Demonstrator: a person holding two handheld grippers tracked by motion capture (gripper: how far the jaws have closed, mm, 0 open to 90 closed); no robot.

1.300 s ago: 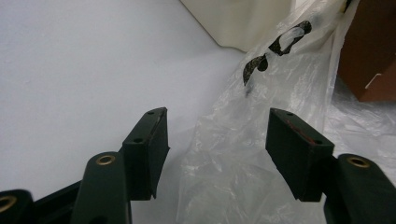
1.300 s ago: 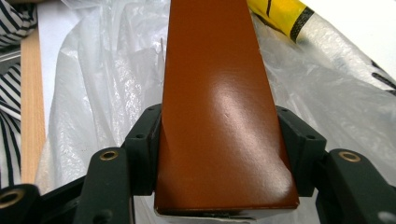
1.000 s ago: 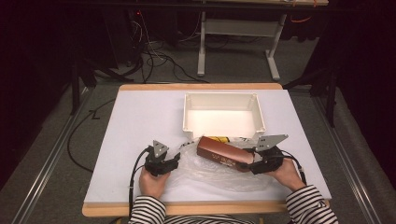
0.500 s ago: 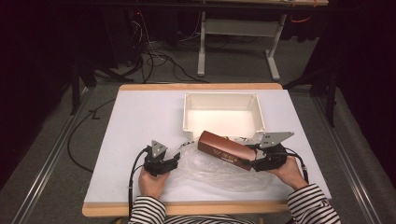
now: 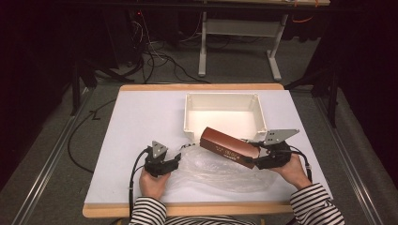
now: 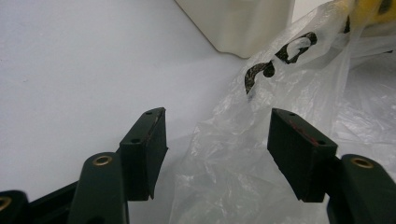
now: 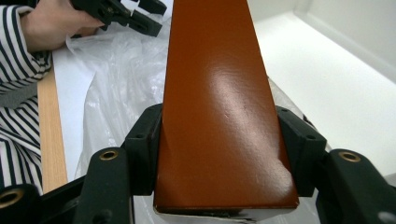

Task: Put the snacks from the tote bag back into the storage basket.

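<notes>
A long reddish-brown box (image 5: 228,146) hangs tilted above a crumpled clear plastic bag (image 5: 213,171), its far end reaching toward the white bin (image 5: 190,117). My right gripper (image 5: 261,158) is shut on the box's near end. In the right gripper view the box (image 7: 217,102) runs away between both pads (image 7: 147,149). My left gripper (image 5: 177,157) sits at the bag's left edge, open. In the left gripper view its fingers (image 6: 144,151) straddle a fold of the bag (image 6: 243,154) with black print on it.
The white table (image 5: 136,122) has bare room at the left and far side. The open white bin stands at the back centre-right, lit inside. Wooden table edge (image 5: 187,208) runs along the front. Striped sleeves (image 5: 314,206) enter from below.
My right gripper has carried the box up and a little toward the bin, clear of the bag. The left gripper has stayed in place at the bag's edge.
</notes>
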